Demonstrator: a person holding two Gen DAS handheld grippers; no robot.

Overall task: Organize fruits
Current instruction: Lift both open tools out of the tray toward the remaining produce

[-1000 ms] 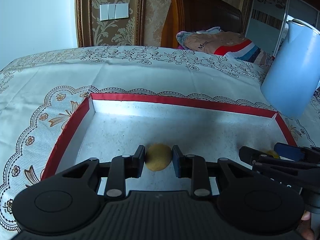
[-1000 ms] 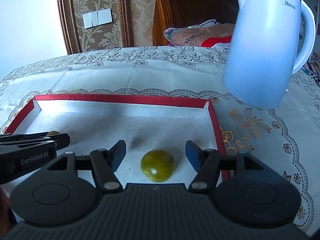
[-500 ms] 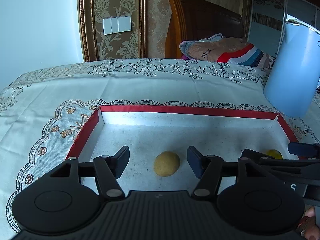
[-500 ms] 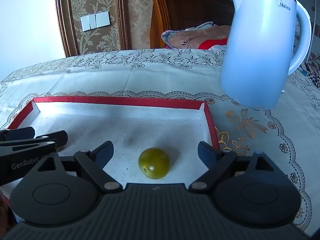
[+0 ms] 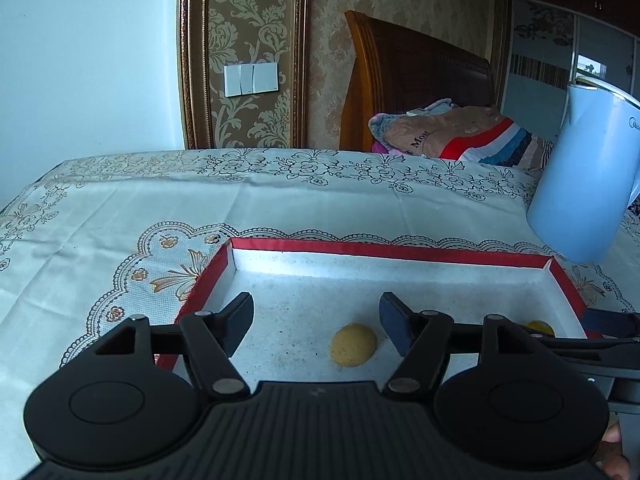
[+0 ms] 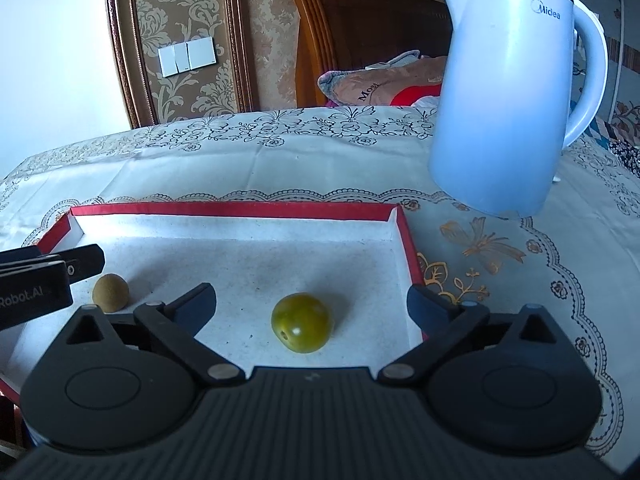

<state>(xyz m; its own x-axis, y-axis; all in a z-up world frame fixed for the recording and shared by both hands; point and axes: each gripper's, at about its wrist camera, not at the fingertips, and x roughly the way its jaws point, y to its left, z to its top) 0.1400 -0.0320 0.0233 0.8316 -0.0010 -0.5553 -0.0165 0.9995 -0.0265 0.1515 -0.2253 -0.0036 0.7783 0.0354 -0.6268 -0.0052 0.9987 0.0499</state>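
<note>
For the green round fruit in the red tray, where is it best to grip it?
Grip the green fruit across its widest middle, coming from above and the near side. It is round, lying free on the tray floor, with clear space on both sides.

My left matte-black plastic two-finger gripper (image 5: 316, 320): ribbed base, two round discs, silver pivot pins, dark blue-black finger pads (image 5: 394, 326). My right matte-black two-finger gripper (image 6: 312, 308): same build, same pins. White lettering "Robot.AI" marks the left unit's side.
</note>
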